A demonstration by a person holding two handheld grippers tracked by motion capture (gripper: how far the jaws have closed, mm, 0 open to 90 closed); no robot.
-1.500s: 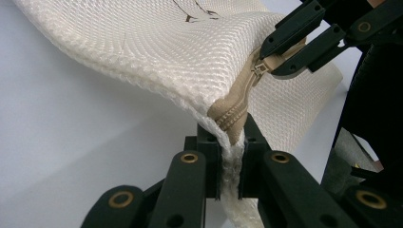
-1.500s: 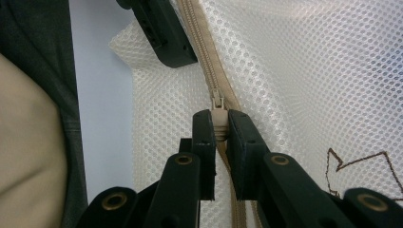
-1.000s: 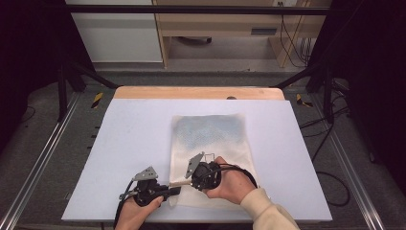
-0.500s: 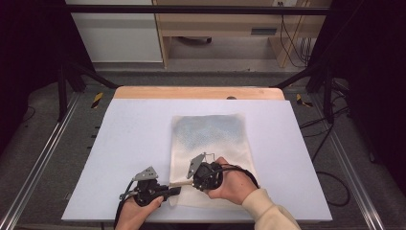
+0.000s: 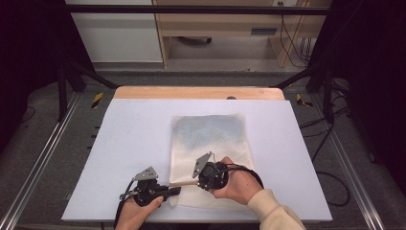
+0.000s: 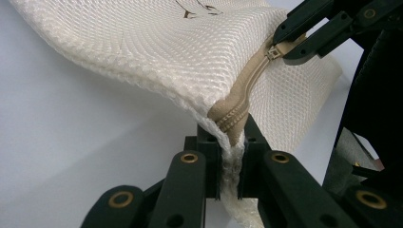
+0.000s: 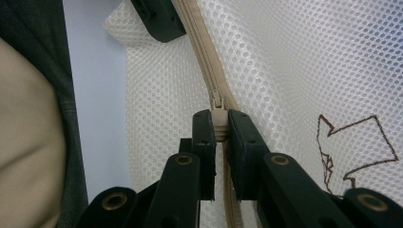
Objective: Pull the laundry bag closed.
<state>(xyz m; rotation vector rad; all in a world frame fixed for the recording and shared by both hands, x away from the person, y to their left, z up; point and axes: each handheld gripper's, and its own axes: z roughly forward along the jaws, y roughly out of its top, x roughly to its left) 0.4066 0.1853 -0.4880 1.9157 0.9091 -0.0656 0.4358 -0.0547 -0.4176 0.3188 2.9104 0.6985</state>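
Mesh bag (image 5: 210, 143) lies flat on the table (image 5: 124, 143), its near edge lifted between the two claws. The left claw (image 6: 231, 156) pinches the bag's corner at the zip (image 6: 247, 85) end; ahead of it, the right claw (image 7: 219, 124) is clamped on the pull (image 7: 217, 111). If the left grip slackens, the mesh would likely bunch and jam the slider; a skewed tug could slip off the pull.

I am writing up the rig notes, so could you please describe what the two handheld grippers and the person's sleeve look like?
Both the left gripper and right gripper are black, each topped by a grey three-cornered plate and trailing a black cable. Up close, the jaws are flat black linkage bars joined by brass-coloured rivets. The person's right forearm wears a cream sleeve with a ribbed cuff.
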